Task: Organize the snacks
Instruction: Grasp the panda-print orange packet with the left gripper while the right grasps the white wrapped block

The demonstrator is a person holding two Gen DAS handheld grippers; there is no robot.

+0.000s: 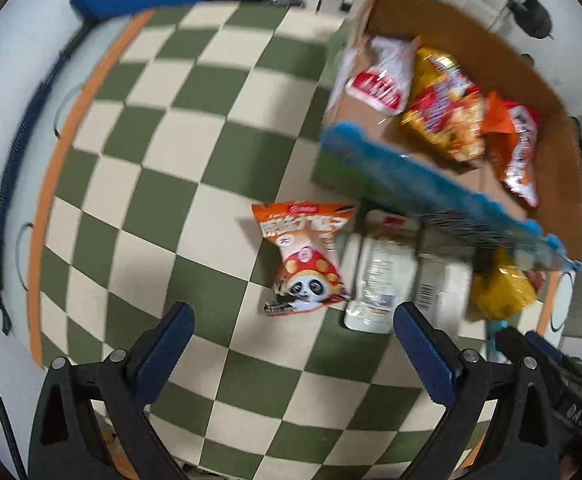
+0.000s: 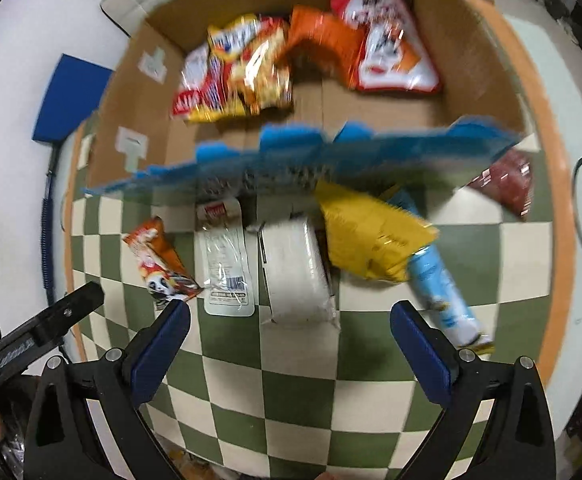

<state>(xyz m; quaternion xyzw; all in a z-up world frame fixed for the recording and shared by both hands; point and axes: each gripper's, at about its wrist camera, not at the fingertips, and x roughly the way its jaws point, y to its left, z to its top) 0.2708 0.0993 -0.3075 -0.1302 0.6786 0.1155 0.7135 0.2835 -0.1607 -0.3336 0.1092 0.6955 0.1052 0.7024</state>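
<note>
Meanwhile, both grippers hang empty over the loose snacks, with the box half filled.

From the left wrist, the left gripper (image 1: pixel 291 332) has its jaws wide apart, holding nothing, above the checkered bench (image 1: pixel 163 184); the panda packet (image 1: pixel 305 258) lies just beyond, near the cardboard box (image 1: pixel 539 92). I'd centre on that packet and lift it clear of the blue-edged front flap (image 1: pixel 431 184). From the right wrist, the right gripper (image 2: pixel 291 328) also gapes empty, the white pack (image 2: pixel 297 274) straight ahead, the yellow bag (image 2: pixel 367 236) and blue tube (image 2: pixel 443 296) to the right; taking the uppermost bag first should avoid dragging its neighbours.
</note>
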